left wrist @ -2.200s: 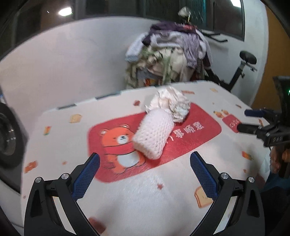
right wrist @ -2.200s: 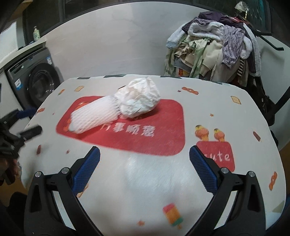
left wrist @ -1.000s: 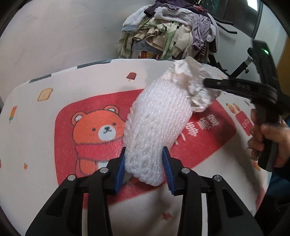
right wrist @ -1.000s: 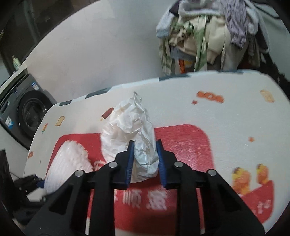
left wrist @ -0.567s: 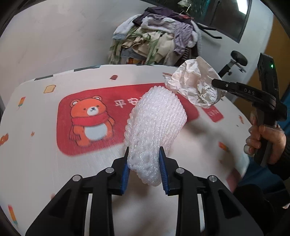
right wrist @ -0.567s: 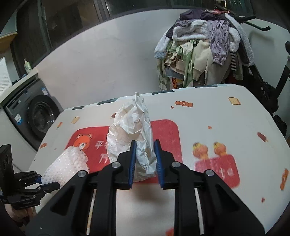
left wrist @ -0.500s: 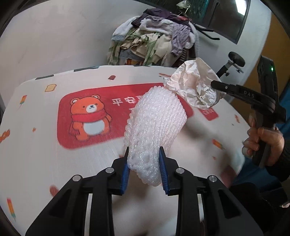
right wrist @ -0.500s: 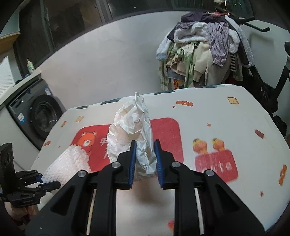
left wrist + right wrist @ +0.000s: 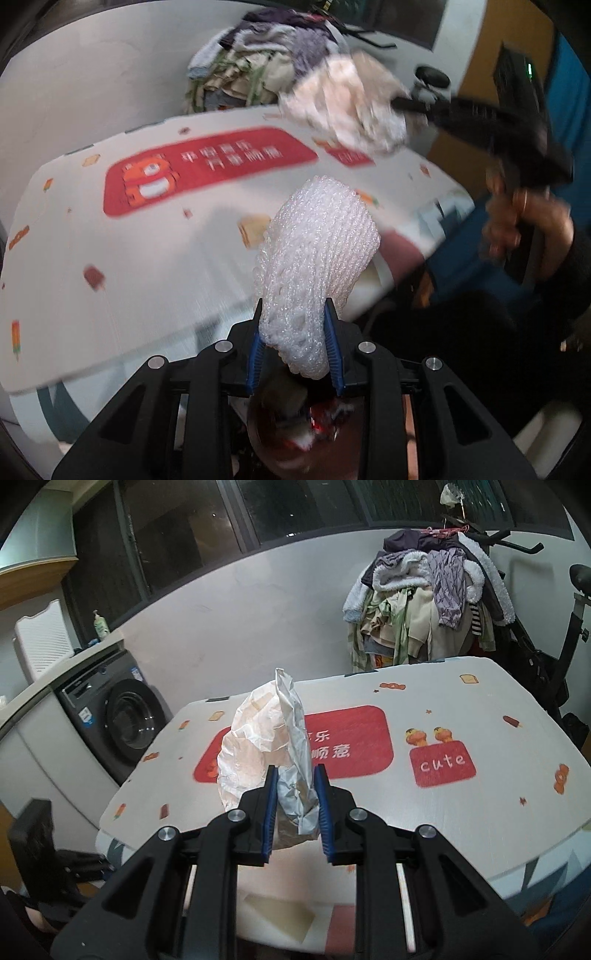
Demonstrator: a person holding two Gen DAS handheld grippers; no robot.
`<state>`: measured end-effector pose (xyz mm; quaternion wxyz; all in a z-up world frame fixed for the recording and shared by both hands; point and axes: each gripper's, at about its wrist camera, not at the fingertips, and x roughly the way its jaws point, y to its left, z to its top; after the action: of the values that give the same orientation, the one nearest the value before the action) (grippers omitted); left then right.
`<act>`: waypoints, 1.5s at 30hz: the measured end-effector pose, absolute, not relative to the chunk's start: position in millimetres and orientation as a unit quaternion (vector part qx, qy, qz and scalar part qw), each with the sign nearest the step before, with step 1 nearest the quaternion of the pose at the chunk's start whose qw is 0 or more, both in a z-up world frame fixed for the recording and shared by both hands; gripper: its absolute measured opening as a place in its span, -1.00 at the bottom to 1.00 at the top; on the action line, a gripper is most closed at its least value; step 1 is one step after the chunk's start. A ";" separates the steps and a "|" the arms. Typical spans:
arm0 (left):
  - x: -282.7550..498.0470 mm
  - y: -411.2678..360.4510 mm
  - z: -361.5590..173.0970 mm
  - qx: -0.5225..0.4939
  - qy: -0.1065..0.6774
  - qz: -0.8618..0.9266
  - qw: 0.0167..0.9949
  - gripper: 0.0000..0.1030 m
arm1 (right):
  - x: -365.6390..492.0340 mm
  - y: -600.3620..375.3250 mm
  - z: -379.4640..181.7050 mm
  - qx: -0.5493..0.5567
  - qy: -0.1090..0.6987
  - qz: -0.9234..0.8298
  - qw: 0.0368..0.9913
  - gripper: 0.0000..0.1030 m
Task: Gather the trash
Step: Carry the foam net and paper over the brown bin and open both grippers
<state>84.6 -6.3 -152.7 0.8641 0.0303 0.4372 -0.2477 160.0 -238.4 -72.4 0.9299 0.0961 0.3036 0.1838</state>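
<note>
The left gripper (image 9: 294, 345) is pinching the lower end of a white foam net sleeve (image 9: 317, 258), holding it off the table (image 9: 147, 258) near the 5 o'clock edge, above a dark red bin (image 9: 295, 435). The right gripper (image 9: 294, 808) is clamping a crumpled paper wrapper (image 9: 266, 746), which is sticking up toward 12 o'clock. Both pieces are looking light, soft and easily squashed; a pinch across the bunched end is probably suiting each.
</note>
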 end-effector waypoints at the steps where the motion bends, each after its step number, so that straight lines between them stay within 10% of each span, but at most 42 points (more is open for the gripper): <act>1: 77.8 -7.7 -157.2 0.034 0.441 -0.250 0.861 -0.45 | 151.4 -238.0 -71.5 0.097 0.301 0.186 0.930 -0.55; 11: 20.5 -28.5 -211.6 0.068 0.494 -0.277 0.821 -0.34 | 72.0 -235.2 -89.3 0.080 0.312 0.205 0.924 -0.55; 18: 7.5 -32.2 -207.1 0.067 0.472 -0.284 0.832 0.44 | 39.4 -240.2 -117.9 0.108 0.341 0.202 0.912 -0.55; 24: -3.9 1.1 -183.9 0.016 0.412 -0.220 0.884 0.72 | 26.8 -232.5 -144.3 0.123 0.387 0.219 0.887 -0.55; 45: -9.8 19.0 -173.8 -0.005 0.365 -0.140 0.920 0.81 | 23.1 -175.4 -212.0 0.049 0.521 0.230 0.821 -0.54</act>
<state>-9.8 19.0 -173.8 0.9204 -0.0046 0.3649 -0.1404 23.1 -175.4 -212.0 0.8208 0.0490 0.5207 0.2296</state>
